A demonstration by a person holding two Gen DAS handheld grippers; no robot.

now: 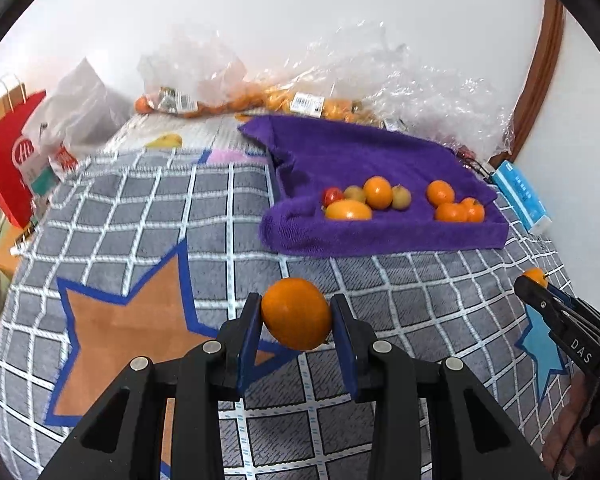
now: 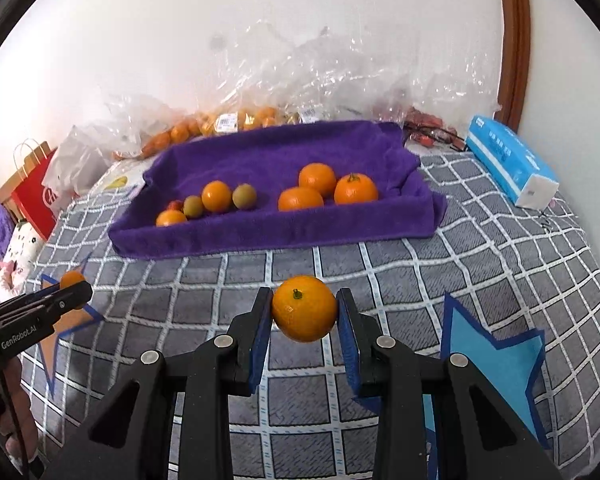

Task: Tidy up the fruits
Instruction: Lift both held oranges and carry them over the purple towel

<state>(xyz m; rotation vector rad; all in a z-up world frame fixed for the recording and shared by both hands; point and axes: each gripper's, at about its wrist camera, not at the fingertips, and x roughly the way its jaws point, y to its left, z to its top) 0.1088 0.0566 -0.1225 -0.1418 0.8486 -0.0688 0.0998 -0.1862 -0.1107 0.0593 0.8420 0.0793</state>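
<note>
My left gripper [image 1: 296,314] is shut on an orange fruit [image 1: 296,314] and holds it above the grid bedspread, short of the purple towel tray [image 1: 380,236]. My right gripper [image 2: 304,308] is shut on a mandarin with a green stem [image 2: 304,308], also in front of the tray [image 2: 260,236]. On the towel, a left group of small mixed fruits [image 2: 216,196] and a right group of three mandarins [image 2: 320,190] lie apart. Each gripper shows at the edge of the other's view, the right [image 1: 536,280] and the left [image 2: 74,284].
Clear plastic bags with more oranges [image 1: 236,100] lie behind the tray by the wall. A blue tissue pack [image 2: 508,160] lies to the tray's right. A red paper bag [image 1: 8,160] stands at the far left. The bedspread [image 1: 140,220] has star patches.
</note>
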